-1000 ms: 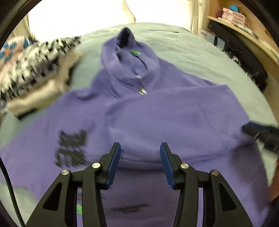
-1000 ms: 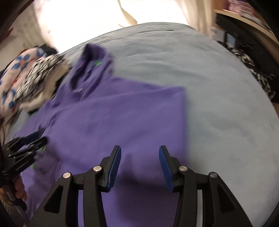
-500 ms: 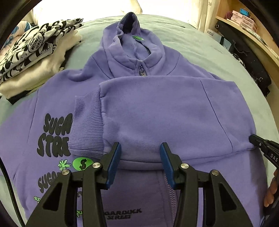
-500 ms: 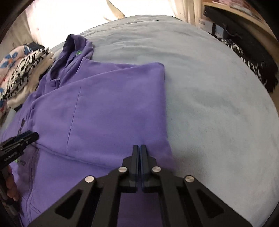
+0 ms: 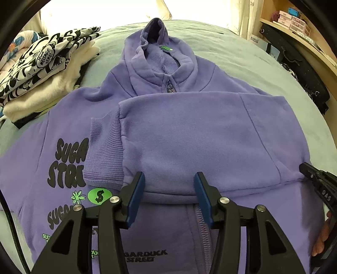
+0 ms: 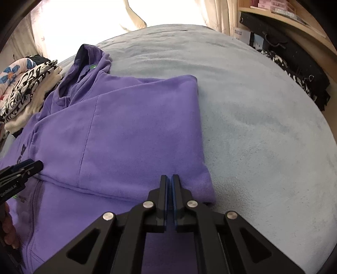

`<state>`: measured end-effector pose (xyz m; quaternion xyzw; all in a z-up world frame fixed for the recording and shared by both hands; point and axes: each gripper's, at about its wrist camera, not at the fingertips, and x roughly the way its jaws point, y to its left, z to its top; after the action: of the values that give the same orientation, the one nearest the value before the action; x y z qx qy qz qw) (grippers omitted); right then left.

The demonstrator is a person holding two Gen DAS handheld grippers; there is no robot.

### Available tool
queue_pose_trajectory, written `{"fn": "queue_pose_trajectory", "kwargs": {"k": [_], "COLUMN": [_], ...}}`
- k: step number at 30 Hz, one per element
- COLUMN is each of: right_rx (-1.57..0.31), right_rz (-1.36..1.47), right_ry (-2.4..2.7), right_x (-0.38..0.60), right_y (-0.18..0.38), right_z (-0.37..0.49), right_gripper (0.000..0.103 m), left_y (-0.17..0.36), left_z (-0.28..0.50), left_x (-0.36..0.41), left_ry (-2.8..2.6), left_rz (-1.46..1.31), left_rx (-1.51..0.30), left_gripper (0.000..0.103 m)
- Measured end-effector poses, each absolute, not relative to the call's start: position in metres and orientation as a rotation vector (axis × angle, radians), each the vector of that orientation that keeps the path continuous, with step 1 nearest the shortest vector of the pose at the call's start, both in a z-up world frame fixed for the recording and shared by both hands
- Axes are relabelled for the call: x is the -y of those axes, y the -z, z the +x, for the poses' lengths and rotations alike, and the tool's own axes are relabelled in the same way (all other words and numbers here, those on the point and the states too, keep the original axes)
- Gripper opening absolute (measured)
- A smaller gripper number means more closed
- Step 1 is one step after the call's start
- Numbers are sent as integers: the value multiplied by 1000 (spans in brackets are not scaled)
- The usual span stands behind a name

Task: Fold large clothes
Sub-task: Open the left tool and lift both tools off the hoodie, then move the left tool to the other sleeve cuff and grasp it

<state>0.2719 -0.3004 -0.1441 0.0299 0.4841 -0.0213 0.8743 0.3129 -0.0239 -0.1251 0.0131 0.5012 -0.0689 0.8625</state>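
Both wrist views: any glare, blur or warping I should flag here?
Left wrist view: sharp, the print on the purple hoodie is readable; the window behind the bed is blown out white. Right wrist view: also sharp, same washed-out glare at top; fisheye bulges the bed into a dome, dark corners.

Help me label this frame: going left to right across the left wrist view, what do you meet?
Stack of folded clothes → black chest lettering → ribbed cuff → sleeve folded across the purple hoodie → right hand-held gripper at the edge.
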Motion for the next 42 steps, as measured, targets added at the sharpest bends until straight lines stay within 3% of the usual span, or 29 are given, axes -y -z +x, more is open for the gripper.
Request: {"fn": "queue_pose_trajectory", "kwargs": {"k": [4,8,10,15,30,42], "right_rx": [-1016,-1028,-1014,-979,-987,-938], "right_rz": [91,201,203,219,89,-28], "right_ry": [45,12,2,-7,-43,-153], "right_x": [300,303,296,272,188,83], "right_y": [137,124,115,94,57,38], "right_z": [270,261,251,216,146,131], "right_gripper": [6,32,38,38,38,38], "left_y": [116,99,89,70,10,4], "left_z": [303,286,277,246,149,114], "left_x": [23,24,23,14,-64,-163], "left_ry": [160,153,149,139,96,4], "left_rz": [3,7,-6,-40,-78,-153], "left_rx": [-1049,-1024,-1016,-1018,-922,-886], "left_gripper": [51,52,52,58,60,60]}}
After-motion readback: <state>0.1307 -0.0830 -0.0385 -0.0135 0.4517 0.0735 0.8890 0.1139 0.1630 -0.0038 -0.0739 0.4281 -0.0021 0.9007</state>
